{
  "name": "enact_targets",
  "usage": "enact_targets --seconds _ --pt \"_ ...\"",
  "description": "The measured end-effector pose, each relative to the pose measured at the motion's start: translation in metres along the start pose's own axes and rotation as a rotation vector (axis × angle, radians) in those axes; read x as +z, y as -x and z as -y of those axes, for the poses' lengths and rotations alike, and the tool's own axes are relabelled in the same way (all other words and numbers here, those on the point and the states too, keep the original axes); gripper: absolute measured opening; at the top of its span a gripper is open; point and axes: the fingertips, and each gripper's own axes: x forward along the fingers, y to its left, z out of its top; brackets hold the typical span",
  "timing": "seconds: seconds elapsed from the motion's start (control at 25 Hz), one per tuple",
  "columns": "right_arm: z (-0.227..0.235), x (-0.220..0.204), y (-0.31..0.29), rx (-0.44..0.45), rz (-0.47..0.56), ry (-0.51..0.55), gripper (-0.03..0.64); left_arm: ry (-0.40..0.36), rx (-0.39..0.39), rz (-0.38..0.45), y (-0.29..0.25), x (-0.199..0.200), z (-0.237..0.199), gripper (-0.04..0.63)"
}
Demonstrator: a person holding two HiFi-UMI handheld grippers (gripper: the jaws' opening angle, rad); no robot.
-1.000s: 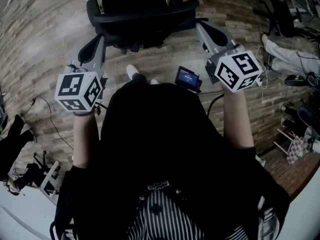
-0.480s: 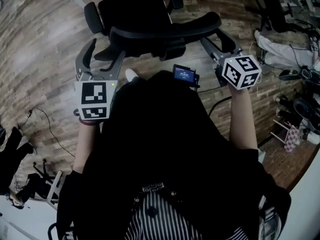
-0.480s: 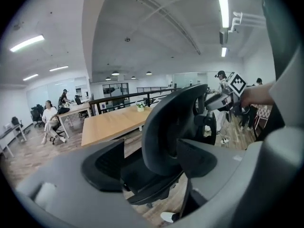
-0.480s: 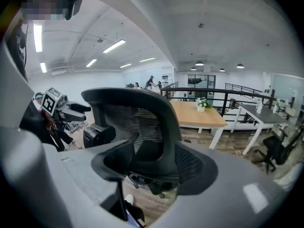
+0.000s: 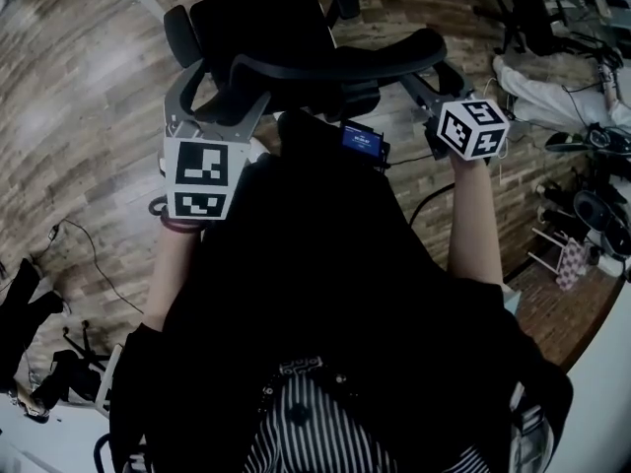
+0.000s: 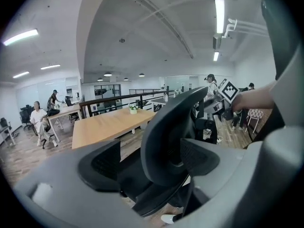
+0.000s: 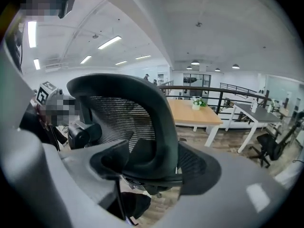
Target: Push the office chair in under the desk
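Note:
A black mesh-backed office chair (image 5: 261,13) stands just ahead of me on the wood floor, its curved back rail (image 5: 335,62) facing me. My left gripper (image 5: 219,92) straddles the left end of that rail with its jaws opening. The back's edge (image 6: 164,127) rises between the left gripper's (image 6: 149,163) pads, with no squeeze showing. My right gripper (image 5: 431,75) is at the rail's right end, jaws also opening. The backrest (image 7: 128,113) fills the gap in the right gripper (image 7: 156,167). A wooden desk (image 6: 107,126) stands beyond the chair.
Seated people (image 6: 40,120) work at desks far left. A white desk (image 7: 251,110) and another chair (image 7: 268,148) stand to the right. Cables (image 5: 89,254) trail on the floor at my left, and bags and gear (image 5: 582,205) crowd the right. A small screen (image 5: 363,141) hangs at my chest.
Both grippers went from shut to open. They moved in from beside the chair to straddle the top of its back, and the chair now sits closer and turned.

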Motion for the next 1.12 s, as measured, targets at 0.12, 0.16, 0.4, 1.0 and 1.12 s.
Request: enact_targets --seconds 0.12,0.16,0.4,1.0,1.12 --pt "-0.003 0.003 -0.003 0.01 0.006 0.028 0.33 0.0 -0.012 -0.008 -0.004 -0.003 0.003 0.39" --pt "-0.003 0.004 -0.005 0.016 0.006 0.041 0.334 0.009 -0.015 -0.009 -0.007 -0.003 0.003 0.39" --pt "0.002 0.013 -0.031 0.044 0.038 0.096 0.342 -0.003 0.034 0.023 -0.025 0.0 -0.016 0.362" --pt "0.005 0.029 -0.054 0.084 0.066 0.094 0.337 -0.123 -0.012 -0.011 -0.053 0.011 -0.01 0.253" --pt "0.005 0.033 -0.058 0.077 0.064 0.086 0.334 -0.111 0.013 0.025 -0.058 0.016 -0.018 0.244"
